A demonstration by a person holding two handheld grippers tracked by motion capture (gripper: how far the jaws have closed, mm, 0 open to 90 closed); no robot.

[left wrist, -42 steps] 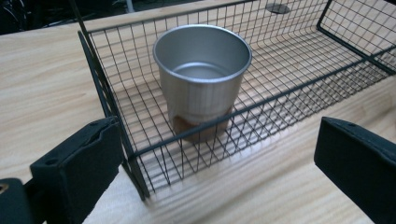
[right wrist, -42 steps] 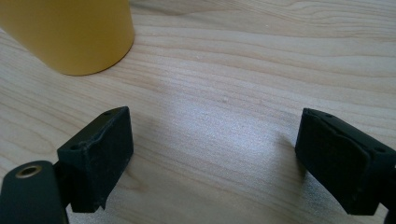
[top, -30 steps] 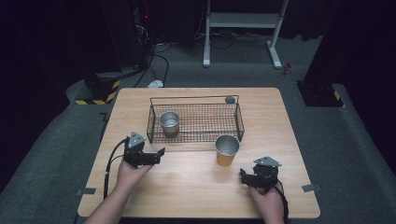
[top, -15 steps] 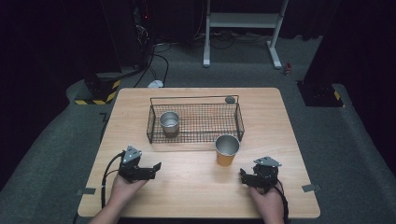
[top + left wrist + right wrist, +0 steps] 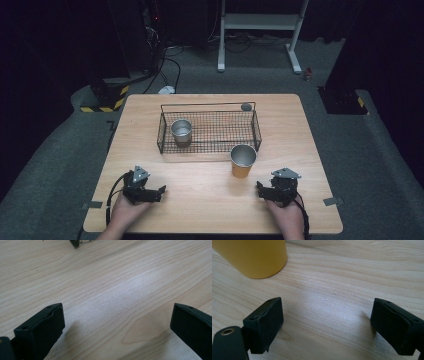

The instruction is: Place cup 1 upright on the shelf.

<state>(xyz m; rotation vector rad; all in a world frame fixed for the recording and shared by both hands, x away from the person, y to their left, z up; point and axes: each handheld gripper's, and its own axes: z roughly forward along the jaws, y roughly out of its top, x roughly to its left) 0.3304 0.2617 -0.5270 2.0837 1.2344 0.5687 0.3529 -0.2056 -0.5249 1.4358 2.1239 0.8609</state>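
**Both grippers parked low on the counter, fingers apart, nothing held**

High view: the light wooden counter fills the middle of the frame. The left gripper sits at lower left, held in the person's left hand; its fingers point toward frame centre. Its jaws have just been opening and now stand wide apart with bare wood between them, as the left gripper view shows. A dark corner of the black wire basket peeks in at the top edge of that view.

The right gripper sits at lower right, held in the right hand, grey three-cornered plate on top. Its fingers are also spread wide, clamped on nothing, just above the wood.

The orange cup with a metal-lined inside stands upright just below the centre, on the counter outside the basket and close to its front right corner. It is the nearest thing to the right gripper, up and to the left of it, not touching. In the right gripper view its orange wall fills the upper left, apart from the fingers.

The black wire basket sits mid-counter, above both grippers. A steel cup stands upright inside it, at its left part. A small grey round object sits at the basket's far right corner; too small to identify.
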